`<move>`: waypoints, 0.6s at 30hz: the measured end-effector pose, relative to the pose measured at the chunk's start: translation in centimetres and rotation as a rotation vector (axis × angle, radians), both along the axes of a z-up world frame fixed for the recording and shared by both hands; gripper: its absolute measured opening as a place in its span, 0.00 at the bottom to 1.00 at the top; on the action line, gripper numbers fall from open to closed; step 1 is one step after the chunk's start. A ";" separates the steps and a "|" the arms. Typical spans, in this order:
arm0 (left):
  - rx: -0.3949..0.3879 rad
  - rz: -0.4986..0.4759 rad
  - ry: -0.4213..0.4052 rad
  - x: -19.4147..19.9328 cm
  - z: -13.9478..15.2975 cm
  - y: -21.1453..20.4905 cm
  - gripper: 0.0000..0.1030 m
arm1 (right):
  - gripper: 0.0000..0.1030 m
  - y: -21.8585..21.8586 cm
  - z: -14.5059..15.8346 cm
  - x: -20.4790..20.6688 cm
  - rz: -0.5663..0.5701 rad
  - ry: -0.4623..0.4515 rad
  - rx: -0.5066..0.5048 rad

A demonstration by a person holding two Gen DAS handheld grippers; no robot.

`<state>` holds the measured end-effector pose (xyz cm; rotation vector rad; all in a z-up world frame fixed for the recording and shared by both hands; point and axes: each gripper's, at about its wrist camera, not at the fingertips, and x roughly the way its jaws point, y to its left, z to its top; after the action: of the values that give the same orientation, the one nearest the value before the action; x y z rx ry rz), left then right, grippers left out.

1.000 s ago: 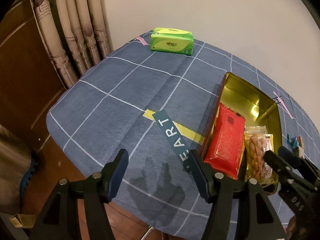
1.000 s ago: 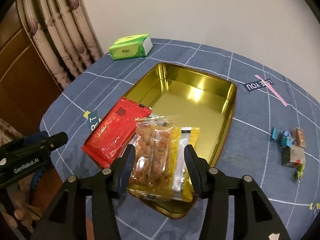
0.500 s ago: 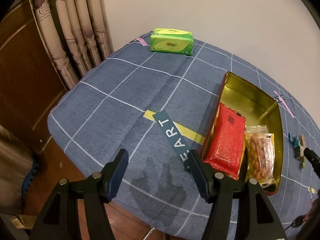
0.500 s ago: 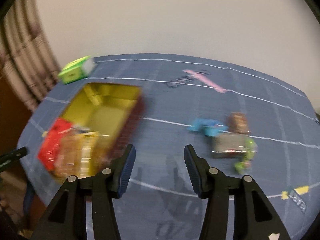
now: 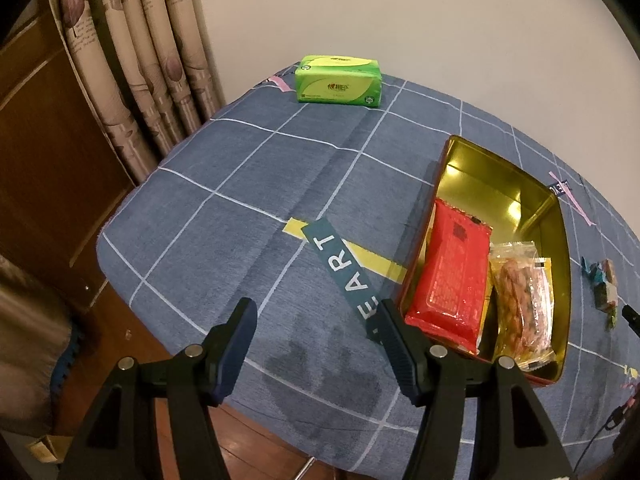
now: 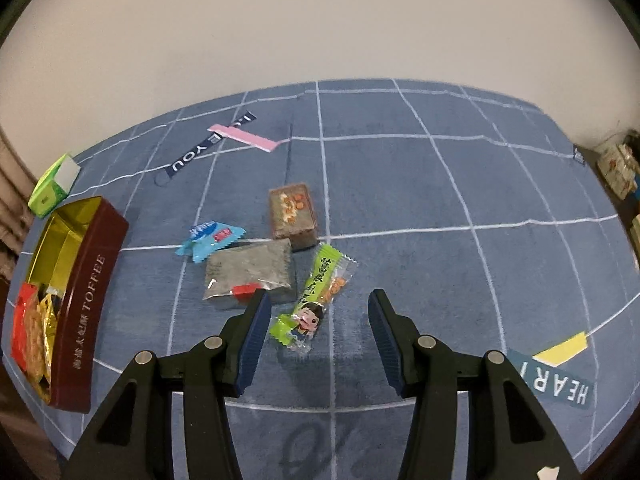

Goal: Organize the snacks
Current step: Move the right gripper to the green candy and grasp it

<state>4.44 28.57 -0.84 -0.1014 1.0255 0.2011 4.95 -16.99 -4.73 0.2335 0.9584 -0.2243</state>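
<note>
A gold-lined toffee tin sits on the blue checked tablecloth. It holds a red packet, a clear bag of nuts and a yellow packet. Loose snacks lie to its right: a green stick packet, a grey packet, a brown block and a blue candy. My right gripper is open and empty, just above the green stick packet. My left gripper is open and empty, over the cloth left of the tin.
A green tissue pack lies at the far side of the table by the curtains. The table edge drops to a wooden floor near my left gripper. Boxes stand past the right edge.
My right gripper has swung right, from over the tin's snacks to over the loose snacks. It has left the left wrist view. The left gripper has barely moved.
</note>
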 end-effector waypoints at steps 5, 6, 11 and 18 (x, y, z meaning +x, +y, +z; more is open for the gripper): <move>0.004 -0.002 -0.003 0.1 0.0 -0.2 0.62 | 0.44 0.1 -1.0 1.0 -0.001 0.013 -0.013; 0.011 -0.006 -0.004 0.1 0.0 -0.4 0.62 | 0.43 0.1 -1.3 1.1 0.004 0.019 -0.018; 0.058 -0.030 -0.008 0.1 0.1 -1.6 0.62 | 0.40 -0.9 -2.3 0.8 0.012 0.030 -0.037; 0.063 -0.076 -0.029 -0.2 1.1 -4.0 0.62 | 0.40 -1.7 -2.6 1.0 0.039 0.016 -0.020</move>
<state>4.23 24.53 0.27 -0.0079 0.9919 0.1628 5.93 -18.66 -7.32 0.1945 0.9755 -0.2001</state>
